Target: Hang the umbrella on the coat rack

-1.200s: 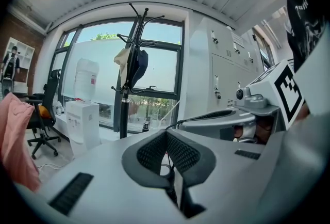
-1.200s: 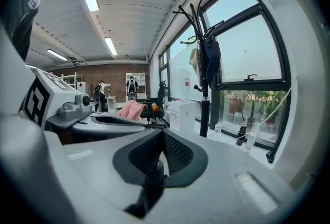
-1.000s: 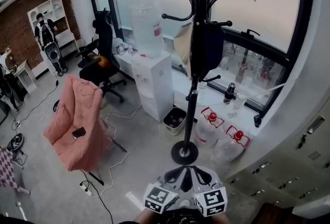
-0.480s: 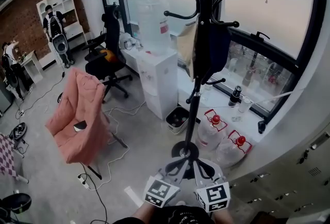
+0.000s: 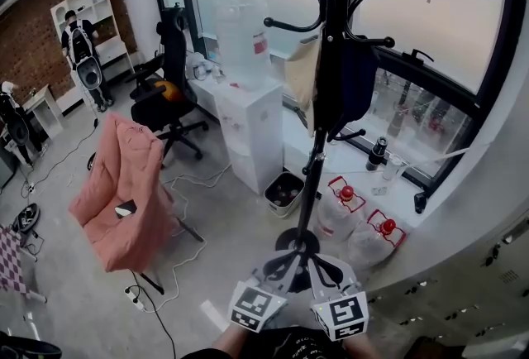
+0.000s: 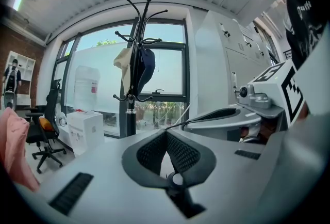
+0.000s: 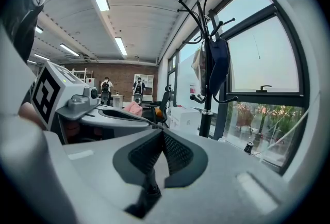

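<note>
Umbrella is missing from my left tongs [image 6: 165,134] and right tongs [image 7: 161,134], both pressed together, so I am looking slowly around the coat rack [image 5: 312,184].

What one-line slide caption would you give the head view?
Left claw and right claw, both shut and empty, side by side facing a black coat rack by the window.

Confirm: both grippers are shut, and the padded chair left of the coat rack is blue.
Wrong colour: the padded chair is pink, as the head view shows. It stands left of the coat rack, and the left gripper and right gripper are shut.
</note>
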A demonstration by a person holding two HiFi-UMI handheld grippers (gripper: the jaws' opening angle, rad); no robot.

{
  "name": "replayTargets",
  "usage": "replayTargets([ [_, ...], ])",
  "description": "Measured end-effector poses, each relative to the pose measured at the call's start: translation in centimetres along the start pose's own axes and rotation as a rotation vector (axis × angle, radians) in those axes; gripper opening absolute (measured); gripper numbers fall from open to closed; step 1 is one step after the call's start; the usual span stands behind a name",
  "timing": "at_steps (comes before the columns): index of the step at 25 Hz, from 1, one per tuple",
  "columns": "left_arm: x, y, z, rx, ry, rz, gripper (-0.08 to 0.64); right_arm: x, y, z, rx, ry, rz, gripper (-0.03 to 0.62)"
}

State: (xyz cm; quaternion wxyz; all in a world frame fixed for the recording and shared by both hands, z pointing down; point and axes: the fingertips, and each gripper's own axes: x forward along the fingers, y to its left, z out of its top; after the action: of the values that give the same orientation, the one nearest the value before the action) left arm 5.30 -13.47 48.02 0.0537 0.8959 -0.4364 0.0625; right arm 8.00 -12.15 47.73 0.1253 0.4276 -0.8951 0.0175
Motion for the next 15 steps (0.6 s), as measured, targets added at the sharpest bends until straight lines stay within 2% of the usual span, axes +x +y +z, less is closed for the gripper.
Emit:
replayTargets([
  [7, 1.4, 2.1, 0.4, 0.002, 0.004, -0.052, 0.009, 2.5, -0.9, 0.4, 0.015, 0.012, -0.036, 0.005],
  [15, 3.8, 4.9, 2.6, 0.057, -0.024, -0.101, 0.009, 5.5, -3.0, 2.8, 0.006, -0.02, -0.097, 0.005],
])
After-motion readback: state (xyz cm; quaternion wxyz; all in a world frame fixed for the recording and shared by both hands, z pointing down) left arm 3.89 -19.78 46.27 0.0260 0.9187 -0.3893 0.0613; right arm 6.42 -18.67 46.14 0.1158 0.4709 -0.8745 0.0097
